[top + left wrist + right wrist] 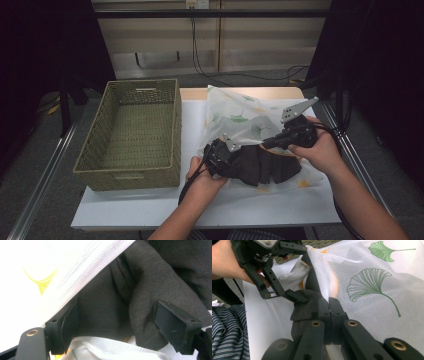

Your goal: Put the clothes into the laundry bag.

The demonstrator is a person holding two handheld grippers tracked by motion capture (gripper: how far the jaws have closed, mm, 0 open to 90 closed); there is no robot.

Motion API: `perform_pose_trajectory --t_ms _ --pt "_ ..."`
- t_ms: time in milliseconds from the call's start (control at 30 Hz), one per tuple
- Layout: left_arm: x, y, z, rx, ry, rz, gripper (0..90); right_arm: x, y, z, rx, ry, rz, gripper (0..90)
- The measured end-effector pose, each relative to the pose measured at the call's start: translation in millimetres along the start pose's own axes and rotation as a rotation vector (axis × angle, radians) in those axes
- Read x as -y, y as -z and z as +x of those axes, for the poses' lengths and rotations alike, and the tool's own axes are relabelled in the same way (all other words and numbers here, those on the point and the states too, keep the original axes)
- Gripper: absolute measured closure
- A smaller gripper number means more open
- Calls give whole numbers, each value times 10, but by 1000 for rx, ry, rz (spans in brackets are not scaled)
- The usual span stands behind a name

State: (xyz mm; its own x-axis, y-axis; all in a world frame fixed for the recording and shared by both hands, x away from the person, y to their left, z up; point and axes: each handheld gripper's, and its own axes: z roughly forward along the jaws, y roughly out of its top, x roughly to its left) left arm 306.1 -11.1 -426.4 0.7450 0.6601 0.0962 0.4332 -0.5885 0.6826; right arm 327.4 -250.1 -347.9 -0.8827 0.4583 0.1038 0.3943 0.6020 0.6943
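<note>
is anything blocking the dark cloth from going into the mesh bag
Nothing visible does. The right gripper pinches the mesh bag by its edge and lifts the mouth open, while the left gripper has the dark cloth between its open jaws at the zipper.

Left black two-jaw gripper [235, 159] jaws spread wide, right black two-jaw gripper [329, 305] jaws pressed together, forearms angled inward.
</note>
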Motion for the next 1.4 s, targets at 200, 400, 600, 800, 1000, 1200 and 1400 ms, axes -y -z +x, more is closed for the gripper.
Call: perform_pose_trajectory --t_ms 200,400,600,800,1000,1200,1400 --pt "42 -110 15 46 51 4 174 -12 -24 8 1 -2 0 900" --pt "56 -178 0 129 77 10 165 -10 -30 6 -7 -1 -3 900" --pt "59 -224 -29 195 89 33 158 3 -27 4 -3 -1 -2 900" --pt "78 -260 -81 159 82 38 181 9 -32 5 -10 -2 -4 900" --pt "103 -296 -99 110 30 76 213 4 -32 10 -6 0 -3 900" --pt "100 -298 -117 83 9 81 365 4 -40 8 -17 -3 -3 900" --pt "83 -280 -124 106 -29 83 588 -5 -56 7 -17 5 -1 900"
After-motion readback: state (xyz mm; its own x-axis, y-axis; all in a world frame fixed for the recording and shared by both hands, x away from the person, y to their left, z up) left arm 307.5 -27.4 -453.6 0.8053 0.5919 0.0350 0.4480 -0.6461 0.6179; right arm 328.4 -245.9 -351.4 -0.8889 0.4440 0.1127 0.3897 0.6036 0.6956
